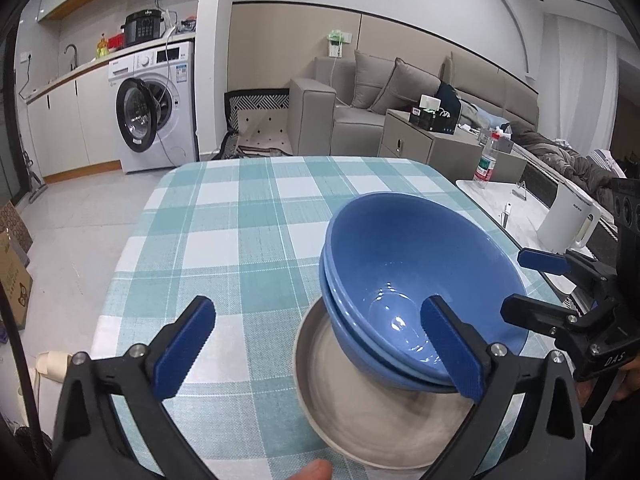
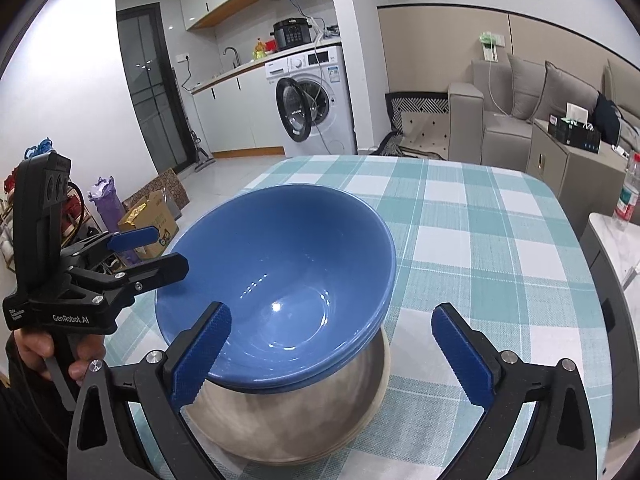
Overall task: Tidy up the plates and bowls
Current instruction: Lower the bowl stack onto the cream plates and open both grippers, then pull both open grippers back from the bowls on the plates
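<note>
Two nested blue bowls (image 1: pixel 420 276) sit tilted on a grey-white plate (image 1: pixel 360 412) on the checked tablecloth (image 1: pixel 240 240). The same stack shows in the right wrist view: the bowls (image 2: pixel 280 272) on the plate (image 2: pixel 292 420). My left gripper (image 1: pixel 324 352) is open and empty, its right finger in front of the bowls' near rim. My right gripper (image 2: pixel 332 356) is open and empty, straddling the stack's near side. The right gripper also shows at the right edge of the left wrist view (image 1: pixel 532 284), and the left gripper at the left of the right wrist view (image 2: pixel 160 248).
A white kettle (image 1: pixel 568 220) and a water bottle (image 1: pixel 486 164) stand on a side table to the right. A washing machine (image 1: pixel 156 108) and a sofa (image 1: pixel 380 92) lie beyond the table. Boxes and bags (image 2: pixel 148 216) sit on the floor at the left.
</note>
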`<state>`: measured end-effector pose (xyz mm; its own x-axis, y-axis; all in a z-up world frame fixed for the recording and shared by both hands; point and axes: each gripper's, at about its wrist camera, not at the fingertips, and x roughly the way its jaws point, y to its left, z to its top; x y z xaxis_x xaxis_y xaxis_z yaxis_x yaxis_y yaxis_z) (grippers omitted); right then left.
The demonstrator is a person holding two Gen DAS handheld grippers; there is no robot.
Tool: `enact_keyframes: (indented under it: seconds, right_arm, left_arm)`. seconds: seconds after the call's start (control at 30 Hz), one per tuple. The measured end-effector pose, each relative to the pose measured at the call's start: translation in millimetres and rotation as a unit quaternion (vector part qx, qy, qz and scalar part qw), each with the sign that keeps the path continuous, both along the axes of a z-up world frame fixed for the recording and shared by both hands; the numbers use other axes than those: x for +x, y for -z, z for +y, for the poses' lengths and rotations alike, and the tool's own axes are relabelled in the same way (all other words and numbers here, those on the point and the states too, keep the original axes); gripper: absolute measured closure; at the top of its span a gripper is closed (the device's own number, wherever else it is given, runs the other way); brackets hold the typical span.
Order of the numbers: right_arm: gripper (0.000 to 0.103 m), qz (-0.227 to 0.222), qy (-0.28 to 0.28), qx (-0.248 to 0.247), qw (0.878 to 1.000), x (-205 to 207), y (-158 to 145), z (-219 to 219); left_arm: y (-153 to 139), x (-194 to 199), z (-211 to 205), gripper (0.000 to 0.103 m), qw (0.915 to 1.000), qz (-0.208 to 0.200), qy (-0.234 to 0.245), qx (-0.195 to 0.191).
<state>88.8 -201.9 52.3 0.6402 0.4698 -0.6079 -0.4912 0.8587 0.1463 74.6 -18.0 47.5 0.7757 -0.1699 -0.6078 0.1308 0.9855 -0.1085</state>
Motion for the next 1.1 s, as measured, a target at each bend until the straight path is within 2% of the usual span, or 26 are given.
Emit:
enact_keyframes:
  seconds: [0.23, 0.4, 0.63, 0.83, 1.1]
  right_arm:
    - [0.001, -0.042, -0.005, 0.008, 0.999, -14, -5, -8]
    - [0.001, -0.074, -0.005, 0.02, 0.997, -26, -6, -17]
    - [0.001, -0.108, -0.005, 0.046, 0.993, -39, -2, -32]
    - [0.001, -0.12, -0.006, 0.051, 0.991, -47, 6, -39]
    - [0.001, -0.129, 0.001, 0.055, 0.99, -55, 15, -49]
  left_arm:
    - [-3, -14, 8, 0.0, 0.9987, -0.048, -0.009, 0.018]
    - [-3, -26, 17, 0.0, 0.9965, -0.08, -0.019, 0.016]
    - [3, -34, 30, 0.0, 0.9948, -0.096, -0.035, 0.003]
    - [8, -41, 32, 0.0, 0.9916, -0.123, -0.038, 0.004]
    - [19, -48, 30, 0.0, 0.9909, -0.132, -0.025, 0.0]
